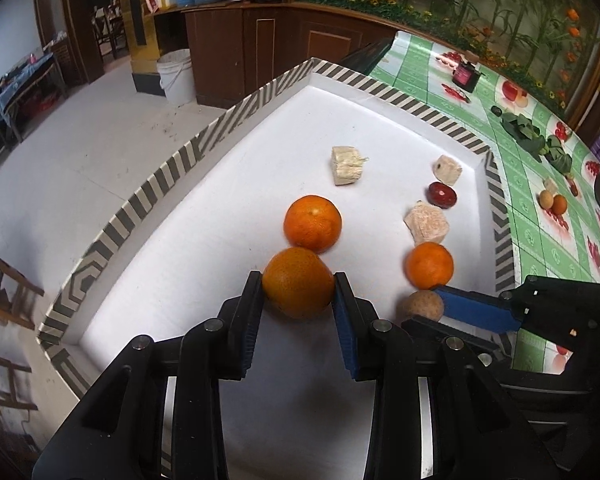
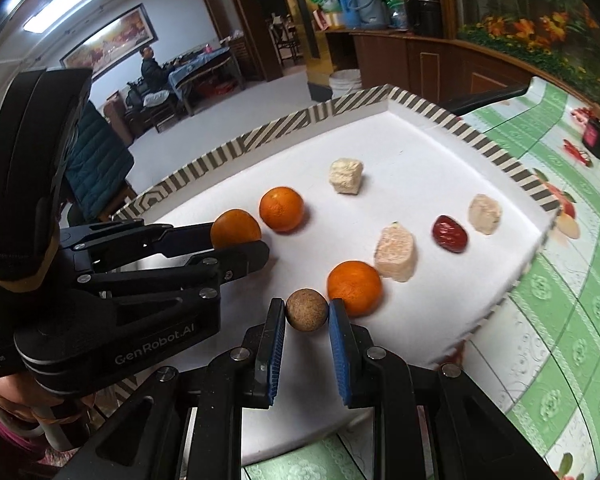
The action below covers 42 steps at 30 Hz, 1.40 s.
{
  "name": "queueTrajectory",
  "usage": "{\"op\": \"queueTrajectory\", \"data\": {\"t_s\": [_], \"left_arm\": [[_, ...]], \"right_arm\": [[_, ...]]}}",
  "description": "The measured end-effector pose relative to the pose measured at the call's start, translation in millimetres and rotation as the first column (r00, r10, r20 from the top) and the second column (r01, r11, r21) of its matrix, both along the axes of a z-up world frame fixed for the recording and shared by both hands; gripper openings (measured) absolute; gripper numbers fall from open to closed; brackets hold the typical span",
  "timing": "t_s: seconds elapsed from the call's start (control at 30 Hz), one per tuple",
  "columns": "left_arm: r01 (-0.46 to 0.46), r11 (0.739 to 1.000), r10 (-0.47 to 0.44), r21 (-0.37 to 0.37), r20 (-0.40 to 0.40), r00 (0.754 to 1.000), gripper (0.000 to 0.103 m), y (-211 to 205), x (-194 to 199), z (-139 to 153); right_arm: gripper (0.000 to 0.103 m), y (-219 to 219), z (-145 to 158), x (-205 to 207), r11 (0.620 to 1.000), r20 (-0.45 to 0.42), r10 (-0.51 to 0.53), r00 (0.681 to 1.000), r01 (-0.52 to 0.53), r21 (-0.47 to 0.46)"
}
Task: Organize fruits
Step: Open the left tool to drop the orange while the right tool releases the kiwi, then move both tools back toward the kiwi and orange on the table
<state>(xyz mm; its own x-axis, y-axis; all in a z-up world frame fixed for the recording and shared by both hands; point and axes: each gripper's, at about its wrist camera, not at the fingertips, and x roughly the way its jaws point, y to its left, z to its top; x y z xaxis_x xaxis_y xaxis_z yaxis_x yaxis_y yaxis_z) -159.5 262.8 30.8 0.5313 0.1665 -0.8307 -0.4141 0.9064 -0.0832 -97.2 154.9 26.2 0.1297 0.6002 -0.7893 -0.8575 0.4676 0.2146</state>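
Observation:
A white tray (image 1: pixel 204 208) with a striped rim holds the fruit. My left gripper (image 1: pixel 298 292) is shut on an orange (image 1: pixel 298 282) at the tray's near side; it touches a second orange (image 1: pixel 313 223) behind it. My right gripper (image 2: pixel 307 312) is shut on a small brown round fruit (image 2: pixel 307 310), which also shows in the left wrist view (image 1: pixel 420 306). A third orange (image 2: pixel 354 288) sits right beside that fruit. A red date (image 2: pixel 449 234) and three pale freeze-dried chunks (image 2: pixel 395 253) (image 2: pixel 485 214) (image 2: pixel 346 176) lie further back.
The tray (image 2: pixel 420 152) stands on a green and white checked tablecloth (image 2: pixel 560 340). On the cloth to the right lie green leaves (image 1: pixel 524 130), a small dark box (image 1: pixel 466 74) and two more small fruits (image 1: pixel 553 202). The tray's left rim overhangs the floor.

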Motion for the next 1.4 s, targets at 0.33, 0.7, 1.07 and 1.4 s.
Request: {"op": "queueTrajectory", "data": {"t_s": [0.33, 0.7, 1.07, 1.4], "left_arm": [[-0.039, 0.999, 0.038, 0.026, 0.017, 0.999, 0.046, 4.7, -4.3, 6.0], [0.003, 1.000, -0.005, 0.026, 0.069, 0.998, 0.046, -28.5, 3.3, 27.1], [0.133, 0.991, -0.132, 0.001, 0.086, 0.987, 0.046, -90.5, 34.8, 38.2], [0.277, 0.960, -0.274, -0.042, 0.068, 0.959, 0.046, -152.2, 81.3, 30.3]], "right_arm": [[0.024, -10.6, 5.2, -0.1, 1.000, 0.024, -0.011, 1.000, 0.011, 0.002], [0.025, -70.0, 29.4, 11.6, 0.989, 0.011, -0.122, 0.993, 0.120, 0.086], [0.026, -165.0, 23.2, 40.5, 0.940, 0.044, -0.339, 0.940, 0.337, 0.057], [0.028, -250.5, 2.0, 97.9, 0.836, 0.028, -0.549, 0.836, 0.549, 0.006]]}}
